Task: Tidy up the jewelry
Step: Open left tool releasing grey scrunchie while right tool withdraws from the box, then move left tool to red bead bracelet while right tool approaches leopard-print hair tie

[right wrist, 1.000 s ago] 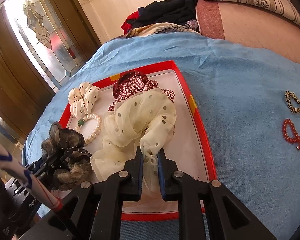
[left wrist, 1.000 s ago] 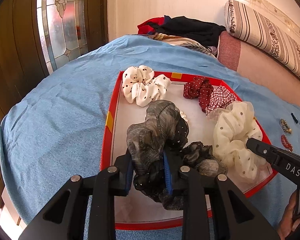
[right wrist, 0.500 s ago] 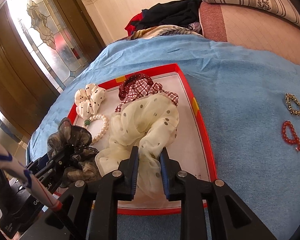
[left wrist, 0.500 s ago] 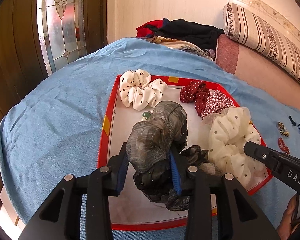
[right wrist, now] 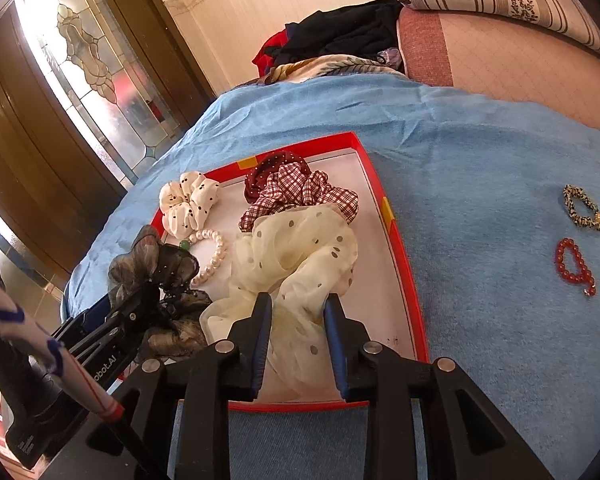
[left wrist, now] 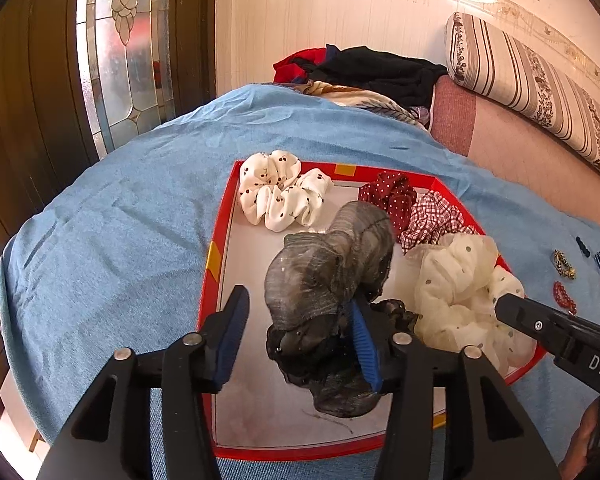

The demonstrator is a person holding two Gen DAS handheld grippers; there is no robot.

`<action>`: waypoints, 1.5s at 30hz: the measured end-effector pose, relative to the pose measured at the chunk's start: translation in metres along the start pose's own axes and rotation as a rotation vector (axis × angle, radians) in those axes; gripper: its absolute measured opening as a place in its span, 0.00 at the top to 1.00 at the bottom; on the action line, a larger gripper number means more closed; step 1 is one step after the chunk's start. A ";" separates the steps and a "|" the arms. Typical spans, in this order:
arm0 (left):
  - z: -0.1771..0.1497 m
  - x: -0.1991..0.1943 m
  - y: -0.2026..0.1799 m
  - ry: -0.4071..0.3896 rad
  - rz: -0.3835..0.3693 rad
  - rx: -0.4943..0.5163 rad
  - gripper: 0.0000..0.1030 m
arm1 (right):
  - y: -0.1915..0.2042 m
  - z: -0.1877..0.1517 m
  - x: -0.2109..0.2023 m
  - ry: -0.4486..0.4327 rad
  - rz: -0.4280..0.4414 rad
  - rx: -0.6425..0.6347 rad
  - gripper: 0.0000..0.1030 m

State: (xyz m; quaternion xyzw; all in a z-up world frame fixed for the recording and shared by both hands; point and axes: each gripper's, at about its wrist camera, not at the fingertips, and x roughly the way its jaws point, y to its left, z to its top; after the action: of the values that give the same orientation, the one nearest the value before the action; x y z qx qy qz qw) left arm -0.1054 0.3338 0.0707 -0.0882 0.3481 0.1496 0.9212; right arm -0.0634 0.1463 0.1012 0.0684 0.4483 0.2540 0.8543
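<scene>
Two grippers over the red tray (left wrist: pixel 220 240) on the blue bedspread (left wrist: pixel 112 216). Left gripper (left wrist: pixel 296 320): jaws have just been opening, now roughly half wide. A second ago both pads squeezed the grey scrunchie (left wrist: pixel 332 268); now the left pad stands clear of it, the right pad still touches the fabric, and the scrunchie sags onto the tray floor, not gripped. Right gripper (right wrist: pixel 296 320): jaws have also just been opening, a modest gap. The cream dotted scrunchie (right wrist: pixel 296 256) was pinched a second ago; now its fabric lies loose between the pads on the tray, cannot tell whether a pad still brushes it. Neither hand has shifted much

In tray, far end: white scrunchie with dark spots (left wrist: pixel 280 196), dark red dotted scrunchie (left wrist: pixel 388 196), red check scrunchie (left wrist: pixel 432 220)

Right view only: pearl bracelet (right wrist: pixel 212 252) with a green bead, lying between the white and grey scrunchies; in the left view the grey scrunchie hides it

Both views: red bead bracelet (right wrist: pixel 572 264) and speckled bracelet (right wrist: pixel 584 208) on the bedspread, well outside the tray to its right. Left view alone adds small dark pieces (left wrist: pixel 584 246) past them

Back: clothes heap (left wrist: pixel 372 72), striped bolster (left wrist: pixel 532 84)
</scene>
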 end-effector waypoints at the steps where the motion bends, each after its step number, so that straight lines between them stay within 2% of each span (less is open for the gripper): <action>1: 0.000 -0.001 0.000 -0.003 -0.001 -0.001 0.47 | 0.000 0.000 -0.001 0.001 0.001 -0.002 0.71; 8: 0.002 -0.006 0.000 -0.023 0.004 -0.010 0.39 | 0.000 -0.001 -0.007 -0.001 0.010 -0.003 0.71; 11: 0.003 -0.009 -0.001 -0.038 0.003 -0.009 0.38 | 0.001 -0.001 -0.010 -0.008 0.014 0.001 0.65; 17: 0.007 -0.015 -0.005 -0.064 0.003 -0.014 0.33 | 0.001 -0.003 -0.022 -0.025 0.022 0.002 0.64; 24: 0.013 -0.028 -0.018 -0.132 0.023 -0.009 0.28 | -0.008 -0.006 -0.042 -0.039 0.029 -0.009 0.63; 35: 0.010 -0.031 -0.053 -0.163 0.044 0.030 0.27 | -0.059 -0.022 -0.078 -0.049 0.044 -0.014 0.58; 40: 0.006 -0.032 -0.066 -0.181 0.054 0.025 0.27 | -0.087 -0.030 -0.085 -0.052 0.073 0.017 0.58; 45: 0.000 -0.031 -0.084 -0.178 0.084 0.059 0.27 | -0.107 -0.024 -0.095 -0.071 0.103 0.059 0.58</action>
State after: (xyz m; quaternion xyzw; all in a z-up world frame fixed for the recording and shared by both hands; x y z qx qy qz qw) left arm -0.0993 0.2477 0.0961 -0.0327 0.2723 0.1848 0.9437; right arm -0.0877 0.0044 0.1194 0.1256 0.4210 0.2815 0.8531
